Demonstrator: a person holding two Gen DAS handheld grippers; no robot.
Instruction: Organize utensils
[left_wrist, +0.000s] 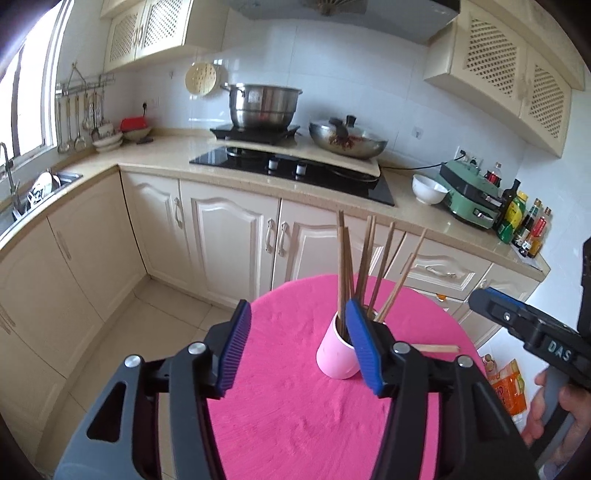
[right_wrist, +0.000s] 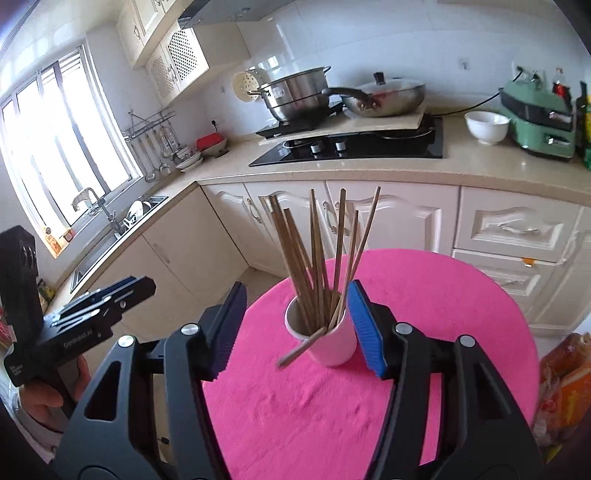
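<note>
Pink cloth (right_wrist: 424, 332) covered the round table and filled the lower half of both wrist views, with kitchen cabinets and a stovetop behind it. On the cloth stood a pale pink cup (right_wrist: 328, 341), upright, holding a fan of wooden chopsticks (right_wrist: 316, 258) that leaned outward in several directions. One loose chopstick (right_wrist: 301, 349) appeared in the right wrist view, blurred, slanting off the near rim of the cup; whether it was resting on the rim or dropping could not be told. The left gripper (left_wrist: 295, 343) had its jaws wide with nothing between them, its right pad in front of the cup. The right gripper (right_wrist: 297, 326) was likewise spread with nothing held, the cup just beyond its jaws. Judging from this, the step in hand was placing chopsticks into the cup, nearly finished. The next move likely called for picking up the stray chopstick and standing it inside with the others.
</note>
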